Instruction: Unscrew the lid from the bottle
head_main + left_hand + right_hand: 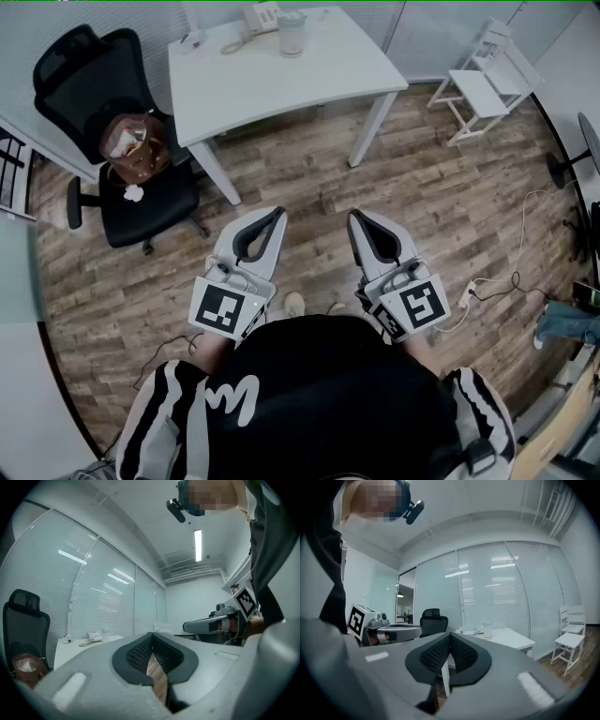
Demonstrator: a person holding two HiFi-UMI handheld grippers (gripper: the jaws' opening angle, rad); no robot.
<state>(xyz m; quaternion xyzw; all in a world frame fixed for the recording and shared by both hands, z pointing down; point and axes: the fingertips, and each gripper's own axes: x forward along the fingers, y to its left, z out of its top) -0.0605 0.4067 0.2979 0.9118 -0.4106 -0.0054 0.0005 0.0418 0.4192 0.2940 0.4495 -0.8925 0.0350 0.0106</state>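
Note:
A clear bottle with a pale lid (292, 33) stands upright at the far edge of the white table (309, 80). It shows small in the right gripper view as the bottle (487, 629) and faintly in the left gripper view as the bottle (106, 633). My left gripper (277, 214) and right gripper (356, 217) are held level over the wooden floor, well short of the table. Both are shut with nothing between their jaws. In their own views the left gripper (151, 635) and right gripper (449, 635) show closed tips.
A white desk phone (257, 19) sits beside the bottle. A black office chair (122, 141) with a brown bag (136, 150) stands left of the table. A white folding chair (483, 84) is at the right. Cables (511, 272) trail on the floor at right.

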